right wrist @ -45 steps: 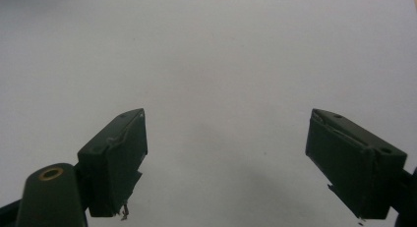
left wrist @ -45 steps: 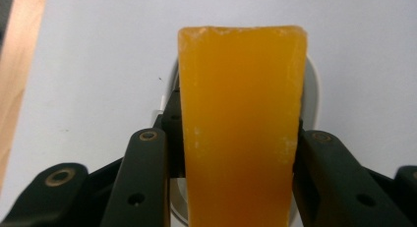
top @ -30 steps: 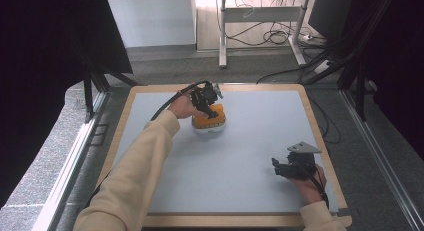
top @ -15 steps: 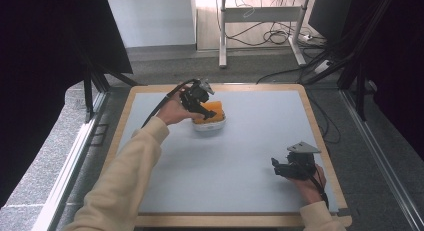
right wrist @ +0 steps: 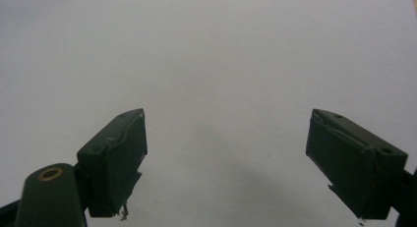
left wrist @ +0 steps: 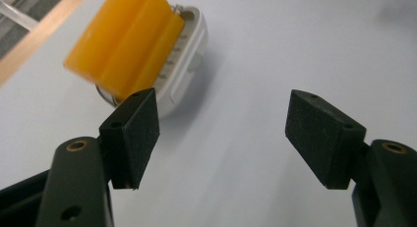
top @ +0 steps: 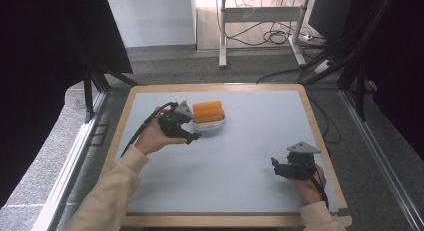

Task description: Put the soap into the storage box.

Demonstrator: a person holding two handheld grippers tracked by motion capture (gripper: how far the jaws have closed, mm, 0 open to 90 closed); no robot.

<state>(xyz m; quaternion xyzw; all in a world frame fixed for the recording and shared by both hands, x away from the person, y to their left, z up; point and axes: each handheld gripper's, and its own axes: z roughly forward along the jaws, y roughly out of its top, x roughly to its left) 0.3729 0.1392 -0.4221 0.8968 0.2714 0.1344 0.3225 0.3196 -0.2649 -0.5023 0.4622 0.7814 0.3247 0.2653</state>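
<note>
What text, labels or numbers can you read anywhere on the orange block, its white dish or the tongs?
None can be read.
Orange ridged block: plain faces, no print.
White plastic dish: only moulded slots, no label visible.
Black left tongs and black right tongs: bare pads, no markings.
Pale blue table mat: no print.

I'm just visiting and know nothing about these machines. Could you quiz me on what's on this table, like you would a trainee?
1. True or false: the left claw grips the orange block.
2. What does the block rest on: A a white dish, B a book, C the bare table?
3. Is the right claw open or shut?

Key: 1 false, its jaws stand open beside it. 2 A. 3 open, nothing between the jaws.
</note>
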